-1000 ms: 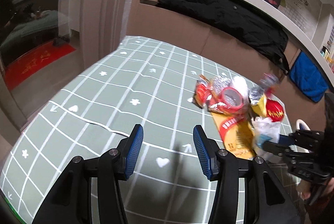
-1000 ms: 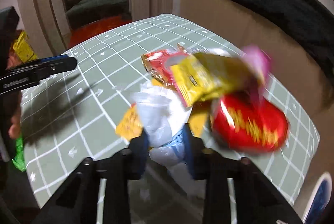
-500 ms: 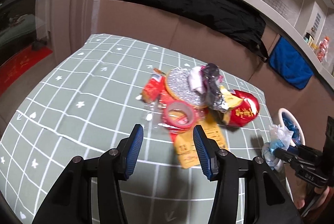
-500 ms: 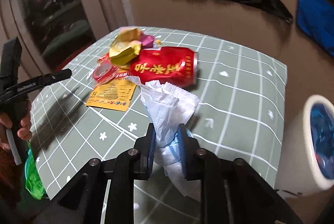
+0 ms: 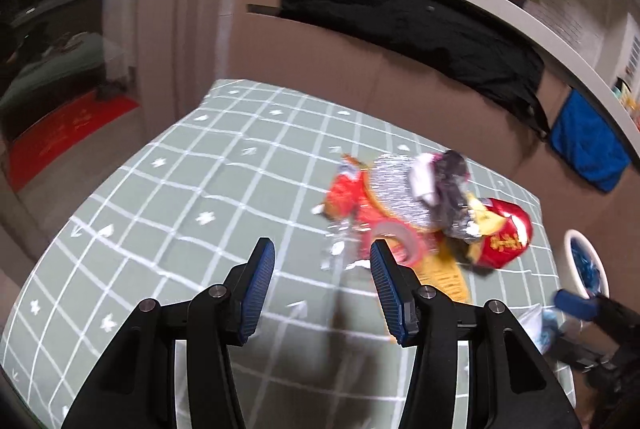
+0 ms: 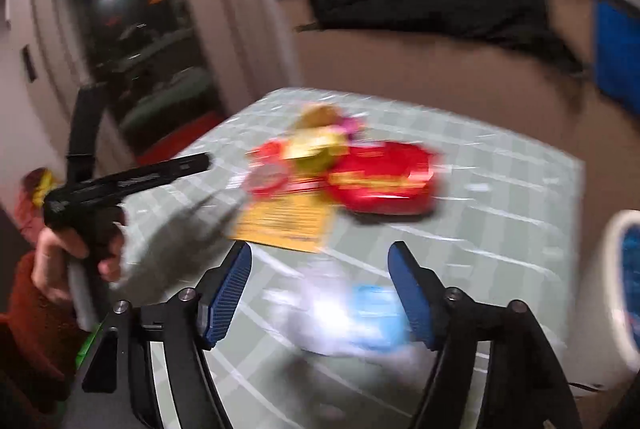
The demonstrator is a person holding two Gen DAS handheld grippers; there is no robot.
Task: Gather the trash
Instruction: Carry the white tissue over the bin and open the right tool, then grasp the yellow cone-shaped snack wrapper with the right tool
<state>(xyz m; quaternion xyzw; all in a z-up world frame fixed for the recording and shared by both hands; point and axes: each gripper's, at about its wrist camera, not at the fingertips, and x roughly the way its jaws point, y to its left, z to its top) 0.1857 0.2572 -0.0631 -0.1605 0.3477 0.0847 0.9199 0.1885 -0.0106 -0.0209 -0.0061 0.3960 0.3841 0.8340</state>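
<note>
A heap of trash lies on the green grid tablecloth (image 5: 180, 197): a red can (image 5: 506, 241) (image 6: 384, 177), a silver foil disc (image 5: 396, 189), a red tape ring (image 5: 396, 241), a yellow leaflet (image 5: 444, 277) (image 6: 288, 221) and crumpled wrappers (image 6: 320, 137). My left gripper (image 5: 322, 277) is open and empty, above the cloth just left of the heap. My right gripper (image 6: 320, 281) is open; a blurred white and blue wrapper (image 6: 352, 317) lies loose between its fingers, over the table's near edge. The right gripper also shows in the left wrist view (image 5: 576, 309).
A white bin with a blue liner (image 5: 588, 269) (image 6: 620, 277) stands beside the table's right edge. A brown sofa back with a black garment (image 5: 420, 25) and a blue cloth (image 5: 588, 145) is behind the table. A doorway with a red mat (image 5: 68, 125) is at left.
My right gripper has opened and let go of the white and blue wrapper it held. Both views are blurred by motion; the left gripper has shifted nearer the heap.
</note>
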